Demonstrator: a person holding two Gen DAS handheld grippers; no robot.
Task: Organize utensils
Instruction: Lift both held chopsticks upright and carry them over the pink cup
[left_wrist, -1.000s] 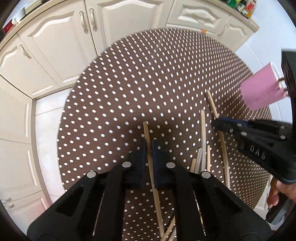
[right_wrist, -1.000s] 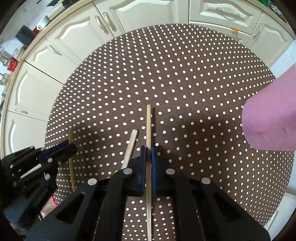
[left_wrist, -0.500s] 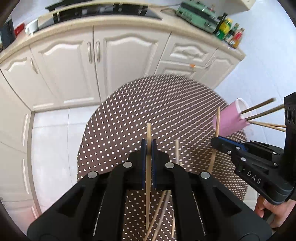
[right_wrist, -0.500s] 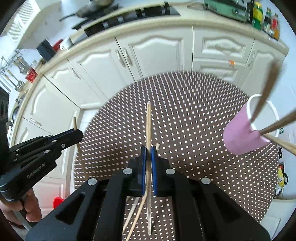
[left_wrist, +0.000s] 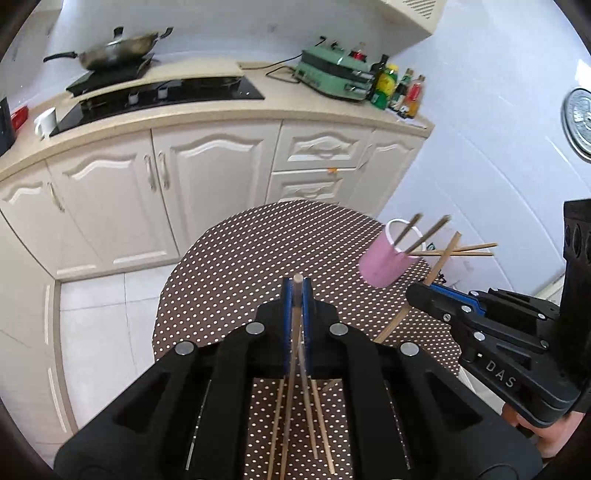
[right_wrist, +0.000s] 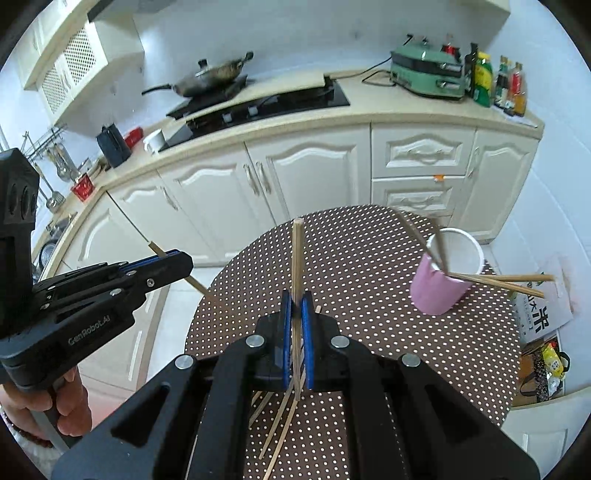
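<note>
Fingers (left_wrist: 286, 321) of both grippers each clamped on a chopstick (right_wrist: 296, 280), now higher above the table (left_wrist: 236, 266)

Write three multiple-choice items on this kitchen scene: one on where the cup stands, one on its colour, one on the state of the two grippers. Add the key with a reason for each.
1. Where does the cup stand?
A. On the dotted round table
B. On the counter by the hob
C. On the floor tiles

2. What colour is the cup's outside?
A. Green
B. Pink
C. Black

3. What state are the left gripper and the right gripper in?
A. Both open and empty
B. Each shut on one chopstick
C. Only the left one holds something

Key: 1 A, the cup sits on the brown dotted cloth near the table's right edge. 2 B, its wall is pink with a white inside. 3 B, the left chopstick and the right chopstick are each pinched between blue pads.
</note>
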